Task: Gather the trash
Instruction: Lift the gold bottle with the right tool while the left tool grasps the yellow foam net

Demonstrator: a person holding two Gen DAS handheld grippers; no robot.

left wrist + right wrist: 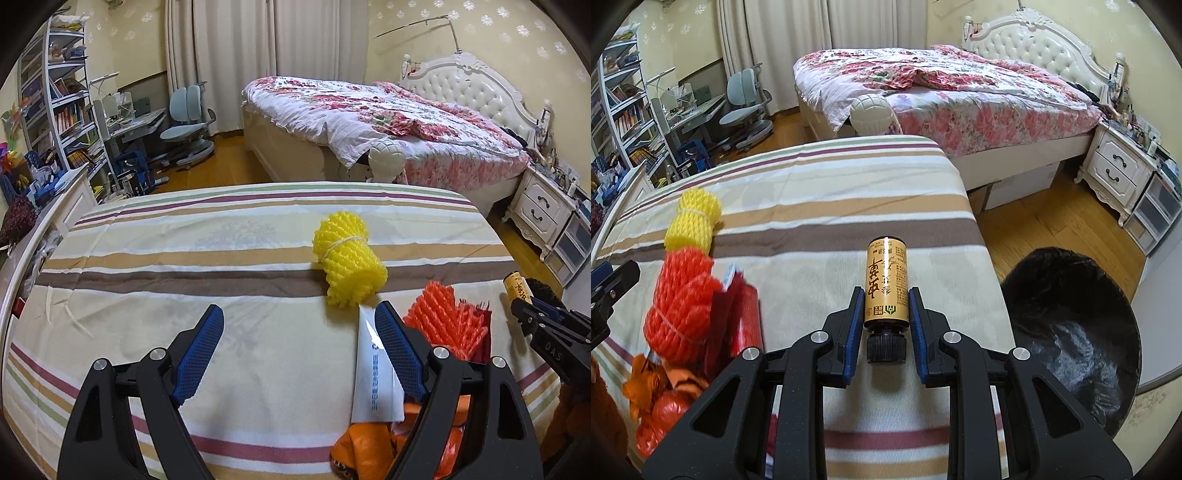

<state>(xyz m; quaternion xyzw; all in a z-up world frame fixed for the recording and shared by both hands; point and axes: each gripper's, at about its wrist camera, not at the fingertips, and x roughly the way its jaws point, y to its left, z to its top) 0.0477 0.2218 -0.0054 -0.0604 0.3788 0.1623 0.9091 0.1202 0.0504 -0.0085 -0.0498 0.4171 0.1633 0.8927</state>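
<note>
My right gripper [885, 293] is shut on a small gold-labelled bottle [886, 280] with a black cap, held above the striped bed sheet [820, 206]; the same bottle [517, 290] shows at the right edge of the left wrist view. My left gripper [299, 314] stands open over the sheet [184, 258] with nothing between its fingers. Just beyond its right finger lie a white tube [373, 373], a yellow foam net roll [347, 258] and an orange foam net roll [443, 317]. In the right wrist view the yellow roll [694, 221] and orange roll [683, 302] lie to the left, with red packaging [746, 321].
A bin lined with a black bag [1071, 332] stands on the wooden floor right of the striped bed. Orange plastic wrappers [661, 402] pile at the near left. A floral bed [942, 88], a nightstand [1115, 170], a desk chair [188, 122] and bookshelves [59, 99] fill the room behind.
</note>
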